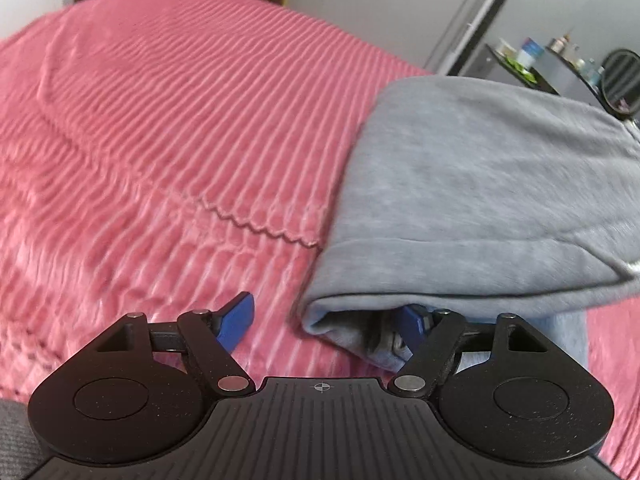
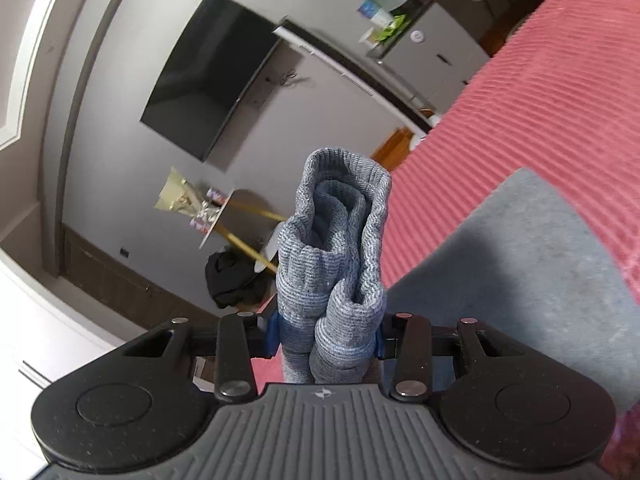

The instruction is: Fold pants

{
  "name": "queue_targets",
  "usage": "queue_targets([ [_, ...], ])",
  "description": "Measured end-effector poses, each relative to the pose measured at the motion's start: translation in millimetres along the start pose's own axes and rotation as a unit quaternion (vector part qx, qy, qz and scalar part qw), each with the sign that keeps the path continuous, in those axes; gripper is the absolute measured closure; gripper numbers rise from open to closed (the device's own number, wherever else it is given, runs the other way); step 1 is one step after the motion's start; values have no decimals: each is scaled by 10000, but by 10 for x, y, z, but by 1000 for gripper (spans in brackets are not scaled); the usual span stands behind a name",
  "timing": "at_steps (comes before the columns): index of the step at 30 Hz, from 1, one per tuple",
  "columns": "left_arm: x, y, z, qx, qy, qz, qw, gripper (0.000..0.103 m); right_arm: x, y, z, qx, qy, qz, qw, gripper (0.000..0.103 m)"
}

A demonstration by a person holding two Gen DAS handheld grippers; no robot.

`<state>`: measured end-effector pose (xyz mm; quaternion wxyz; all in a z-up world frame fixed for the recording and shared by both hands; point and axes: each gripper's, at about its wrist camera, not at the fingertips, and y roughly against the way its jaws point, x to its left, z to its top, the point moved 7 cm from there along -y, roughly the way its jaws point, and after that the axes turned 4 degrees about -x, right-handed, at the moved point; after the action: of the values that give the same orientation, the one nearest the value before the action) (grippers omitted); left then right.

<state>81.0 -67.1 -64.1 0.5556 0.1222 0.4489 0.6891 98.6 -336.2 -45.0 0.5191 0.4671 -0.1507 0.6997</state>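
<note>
One pair of grey pants (image 1: pixel 480 184) lies on one pink ribbed blanket (image 1: pixel 160 120), and two grippers work at it, one in each view.

In the left wrist view, the blanket fills the left and middle, with a scalloped edge of it running across. Further right the pants lie folded in layers, their near fold lifted a little. The left gripper (image 1: pixel 326 322) stands wide apart: its left blue finger (image 1: pixel 236 320) rests over bare blanket, while the right blue finger is tucked under the raised edge of the fabric. Nothing is pinched between them. Behind, at the far right, a shelf (image 1: pixel 532 64) carries small bottles and jars, too blurred to count.

The right wrist view is tilted and shows what the left does not: one dark wall-mounted television (image 2: pixel 212 76) at left, one small round side table (image 2: pixel 224 216) with gold legs below it, and one dark heap on the floor (image 2: pixel 232 280). In the middle, the right gripper (image 2: pixel 326 340) is clamped narrowly on a bunched ribbed cuff (image 2: pixel 340 240) of the pants, which stands up between its fingers. To the right, the rest of the grey fabric spreads flat on the blanket.
</note>
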Motion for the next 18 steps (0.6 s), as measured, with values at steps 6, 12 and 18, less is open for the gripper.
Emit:
queue_targets([
  [6,42,51,45,-216,100,-264,9994,30,-131,119,64,-87,3,-77,9999,63],
  [12,-61,146,64,-205,-80,-694,9973,47,-392,160,30,-76,-112,-356,9993,63],
  [18,-164,243,36,-66,-271,-1064,9939,48,-781,177,7,-25,-153,-742,9971,62],
])
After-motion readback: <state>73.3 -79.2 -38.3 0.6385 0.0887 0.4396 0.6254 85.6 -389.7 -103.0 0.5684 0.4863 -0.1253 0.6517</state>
